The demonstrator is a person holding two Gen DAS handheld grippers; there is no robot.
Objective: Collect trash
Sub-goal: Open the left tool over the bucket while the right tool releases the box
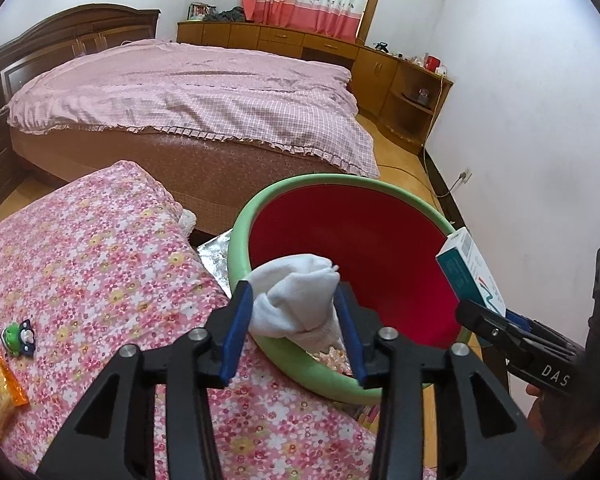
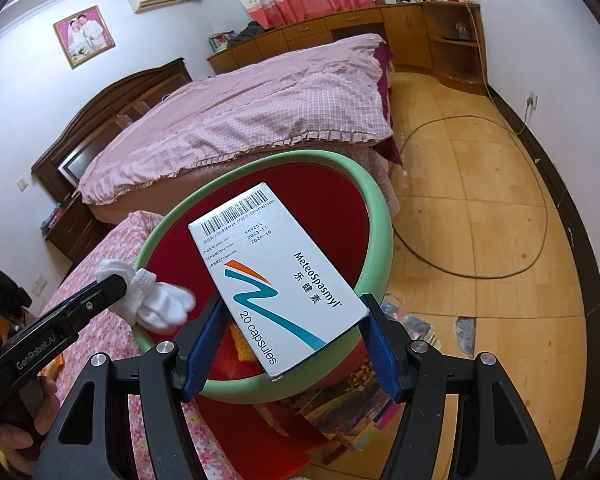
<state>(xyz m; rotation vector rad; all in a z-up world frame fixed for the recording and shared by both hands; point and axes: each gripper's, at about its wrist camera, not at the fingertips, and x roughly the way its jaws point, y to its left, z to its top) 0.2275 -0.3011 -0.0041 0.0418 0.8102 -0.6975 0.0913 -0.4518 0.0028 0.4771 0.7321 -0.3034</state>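
A green-rimmed basin with a red inside (image 1: 360, 248) (image 2: 376, 216) stands at the edge of the floral-covered surface (image 1: 100, 264). My left gripper (image 1: 296, 316) is shut on a white sock (image 1: 296, 300) and holds it over the basin's near rim; the sock also shows in the right wrist view (image 2: 160, 304). My right gripper (image 2: 296, 344) is shut on a white and teal medicine box (image 2: 276, 276), held over the basin; the box also shows in the left wrist view (image 1: 472, 272). An orange snack packet (image 1: 0, 392) and a green pacifier (image 1: 18, 336) lie on the floral cover at left.
A large bed with a pink checked cover (image 1: 188, 92) stands behind the basin. Wooden cabinets (image 1: 400, 80) line the far wall. A cable (image 2: 480, 200) loops across the wooden floor. Colourful books (image 2: 340, 412) lie under the basin's right side.
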